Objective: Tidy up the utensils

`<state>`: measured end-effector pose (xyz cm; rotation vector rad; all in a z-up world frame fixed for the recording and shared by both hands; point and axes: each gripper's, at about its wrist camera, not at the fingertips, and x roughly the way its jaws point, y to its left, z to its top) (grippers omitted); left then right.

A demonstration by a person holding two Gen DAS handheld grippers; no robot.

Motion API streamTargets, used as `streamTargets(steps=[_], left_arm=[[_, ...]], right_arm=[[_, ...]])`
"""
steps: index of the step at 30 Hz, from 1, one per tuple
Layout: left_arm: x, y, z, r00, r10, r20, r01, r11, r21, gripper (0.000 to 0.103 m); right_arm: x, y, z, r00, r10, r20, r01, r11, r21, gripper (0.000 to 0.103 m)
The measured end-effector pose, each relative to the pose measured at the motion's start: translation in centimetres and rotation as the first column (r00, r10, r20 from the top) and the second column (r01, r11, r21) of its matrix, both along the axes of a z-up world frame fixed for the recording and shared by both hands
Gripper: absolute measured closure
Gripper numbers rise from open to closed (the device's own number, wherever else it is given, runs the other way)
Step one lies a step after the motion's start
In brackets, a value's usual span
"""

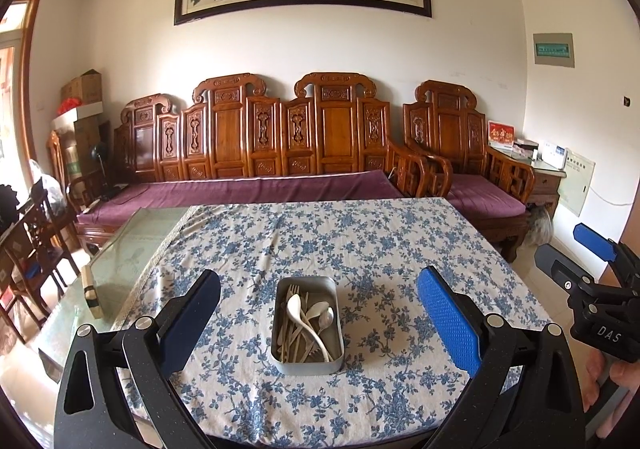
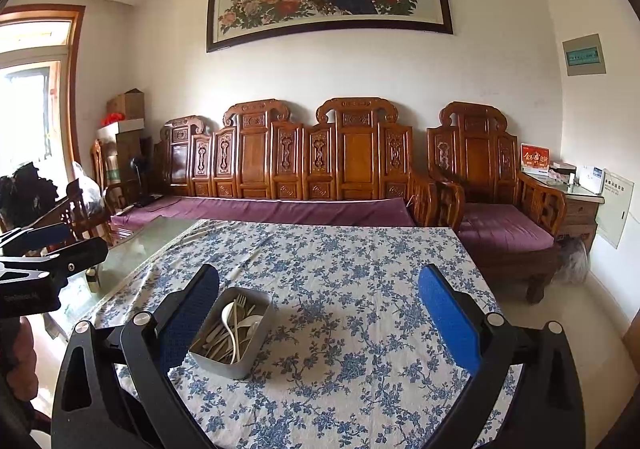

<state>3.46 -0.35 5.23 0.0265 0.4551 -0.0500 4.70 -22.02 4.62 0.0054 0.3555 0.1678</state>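
Metal rectangular tin [image 1: 307, 325] holds jumbled cutlery [image 1: 306, 323], unsorted; left gripper [image 1: 319, 315] and right gripper [image 2: 319, 315] jaws spread, empty.

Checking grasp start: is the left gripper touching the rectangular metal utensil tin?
Apart: left wrist view shows floral tablecloth between left gripper fingers and metal tin.

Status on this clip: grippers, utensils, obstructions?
Left gripper open, empty. Right gripper open, empty. Utensils all piled in metal tin on tablecloth. Nothing blocking.
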Motion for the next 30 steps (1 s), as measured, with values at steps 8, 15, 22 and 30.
streamTargets(steps=[8,15,22,30], left_arm=[[0.18,0.1,-0.26,1.0,0.003,-0.006,-0.003,1.0,-0.002,0.008],[0.18,0.11,-0.42,1.0,0.001,-0.008,-0.001,1.0,-0.003,0.008],[0.15,0.09,-0.39,1.0,0.001,-0.008,-0.001,1.0,-0.002,0.008],[0.06,0.0,-0.47,1.0,-0.004,-0.006,0.004,1.0,-0.003,0.008]], right_arm=[[0.09,0.05,-0.24,1.0,-0.004,-0.005,0.004,1.0,-0.001,0.003],[0.15,0.03,-0.27,1.0,-0.003,-0.006,0.003,1.0,-0.001,0.003],[0.21,-0.05,-0.64,1.0,-0.007,-0.008,0.007,1.0,0.0,0.003],[0.22,-0.07,-0.6,1.0,-0.006,-0.007,0.006,1.0,0.001,0.003]])
